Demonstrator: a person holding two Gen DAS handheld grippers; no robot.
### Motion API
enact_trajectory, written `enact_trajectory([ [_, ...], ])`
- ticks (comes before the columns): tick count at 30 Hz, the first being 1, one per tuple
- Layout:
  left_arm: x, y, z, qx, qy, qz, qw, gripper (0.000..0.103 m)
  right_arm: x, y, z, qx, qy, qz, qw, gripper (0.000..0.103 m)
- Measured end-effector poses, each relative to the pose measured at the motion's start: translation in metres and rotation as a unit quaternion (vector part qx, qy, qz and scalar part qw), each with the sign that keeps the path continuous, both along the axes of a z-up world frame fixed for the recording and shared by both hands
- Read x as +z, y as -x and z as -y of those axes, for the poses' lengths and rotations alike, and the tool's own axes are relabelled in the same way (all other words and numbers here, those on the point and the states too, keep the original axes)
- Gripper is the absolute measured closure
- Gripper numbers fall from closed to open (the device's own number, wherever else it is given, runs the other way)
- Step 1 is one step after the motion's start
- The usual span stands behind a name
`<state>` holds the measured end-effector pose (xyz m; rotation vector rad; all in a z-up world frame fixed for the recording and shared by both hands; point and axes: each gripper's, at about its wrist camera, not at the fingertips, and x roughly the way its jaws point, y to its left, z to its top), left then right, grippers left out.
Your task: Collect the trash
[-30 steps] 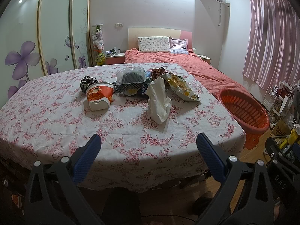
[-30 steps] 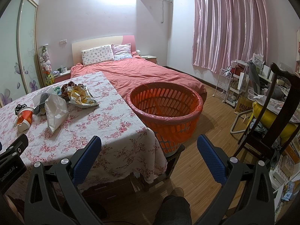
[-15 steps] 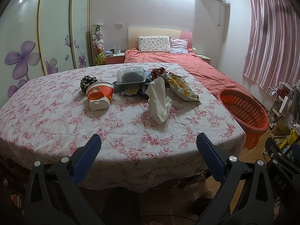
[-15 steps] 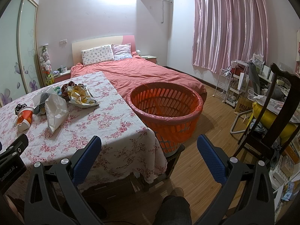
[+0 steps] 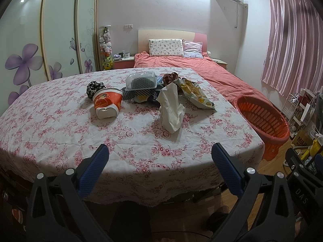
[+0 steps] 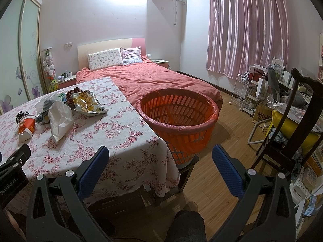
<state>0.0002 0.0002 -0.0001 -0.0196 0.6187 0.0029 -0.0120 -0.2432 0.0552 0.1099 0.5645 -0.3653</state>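
I see the left tongs (image 5: pixel 159 155) spread wide, with nothing between their blue pads; they hang just before the near edge of the bench (image 5: pixel 60 133), which is covered with a white cloth printed with pink flowers. The right tongs (image 6: pixel 160 157) are also wide open and hold nothing; they point past the right corner of the bench toward the floor.

Ahead of the left tongs, in the middle of the bench, lies the trash. Nearest to them is a crumpled white paper bag (image 5: pixel 170 109), standing half upright. To the left of it a red and white paper cup (image 5: pixel 107 104) lies on its side, and a small black and white patterned bundle (image 5: pixel 94 86) is just behind the cup. Further away I see a clear plastic box over a dark mesh mat (image 5: pixel 141 81). To the right of the paper bag a yellow and silver snack bag (image 5: pixel 196 94) lies flat and torn open, with a dark red crumpled thing (image 5: pixel 169 78) behind it.

A round orange plastic basket with slotted walls and a pink liner (image 6: pixel 179 117) stands ahead of the right tongs, just beside the right edge of the bench. Behind it is a bed with a salmon cover (image 6: pixel 153 78).
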Motion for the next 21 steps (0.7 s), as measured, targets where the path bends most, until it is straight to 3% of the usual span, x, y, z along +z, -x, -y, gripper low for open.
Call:
enact_trajectory([
  [21, -0.0001, 0.0001, 0.0002, 0.000, 0.001, -0.001, 1.0000, 0.004, 0.0003, -0.0009, 0.0010, 0.000, 0.001, -0.001, 1.000, 0.002],
])
